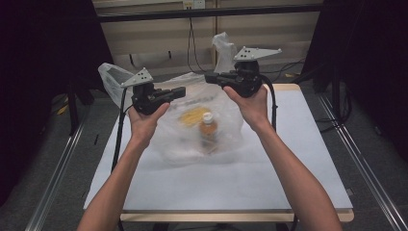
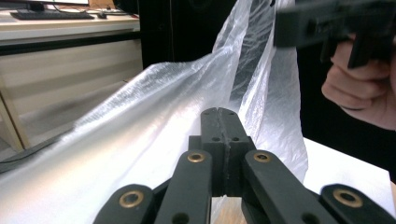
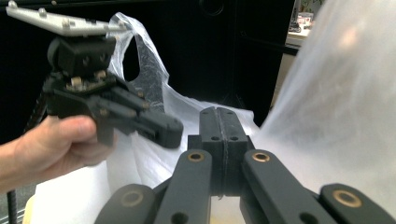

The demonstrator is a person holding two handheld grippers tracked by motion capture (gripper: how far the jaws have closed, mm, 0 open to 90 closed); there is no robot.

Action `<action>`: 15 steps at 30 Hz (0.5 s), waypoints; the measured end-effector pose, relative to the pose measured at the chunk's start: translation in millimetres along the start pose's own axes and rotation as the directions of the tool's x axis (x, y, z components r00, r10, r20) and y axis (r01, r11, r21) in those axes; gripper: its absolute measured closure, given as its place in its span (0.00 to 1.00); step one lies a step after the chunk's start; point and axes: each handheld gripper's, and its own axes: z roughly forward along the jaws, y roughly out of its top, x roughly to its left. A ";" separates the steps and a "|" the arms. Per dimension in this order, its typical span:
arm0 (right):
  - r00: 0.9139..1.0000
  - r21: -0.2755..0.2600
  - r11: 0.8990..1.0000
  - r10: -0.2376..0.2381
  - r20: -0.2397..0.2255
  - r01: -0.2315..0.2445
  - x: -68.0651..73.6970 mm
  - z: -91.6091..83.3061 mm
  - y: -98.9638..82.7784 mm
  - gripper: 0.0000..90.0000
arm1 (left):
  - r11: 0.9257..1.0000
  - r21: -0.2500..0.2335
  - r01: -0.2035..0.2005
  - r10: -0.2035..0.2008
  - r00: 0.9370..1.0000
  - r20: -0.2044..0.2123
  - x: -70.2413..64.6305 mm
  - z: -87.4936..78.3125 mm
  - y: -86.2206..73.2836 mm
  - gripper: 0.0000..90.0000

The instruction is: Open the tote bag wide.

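bag hold | my left hand-held gripper point(image 1: 179, 91) and right hand-held gripper point(image 1: 210, 78) each pinched a handle of the plastic bag point(image 1: 192, 130) | bottle point(image 1: 208, 131) lay below between them, mid-counter point(image 1: 298, 163)

Dim room, lit tabletop, blurred close-ups, dark edges

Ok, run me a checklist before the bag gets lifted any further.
1. Left tool shut: ok.
2. Right tool shut: ok.
3. Plastic bag film actually pinched between each tool's jaws: cannot tell.
4. Bottle inside the bag: ok.
5. Yellow item inside the bag beside the bottle: ok.
6. Bag resting on the table, well inside its edges: ok.
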 end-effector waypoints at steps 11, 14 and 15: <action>1.000 0.048 0.999 -0.016 0.014 0.016 2.1 20.0 -1.7 1.00 | 0.997 0.071 -0.006 0.002 0.999 0.054 -9.2 18.0 -13.2 1.00; 1.000 0.071 0.997 -0.005 0.021 0.003 -0.1 24.9 -10.7 1.00 | 0.996 0.089 -0.021 0.015 0.997 0.070 -11.2 21.7 -16.7 1.00; 1.000 0.086 0.996 -0.001 0.024 -0.001 -0.7 26.7 -14.5 1.00 | 0.996 0.092 -0.022 0.015 0.997 0.073 -11.6 22.4 -17.5 1.00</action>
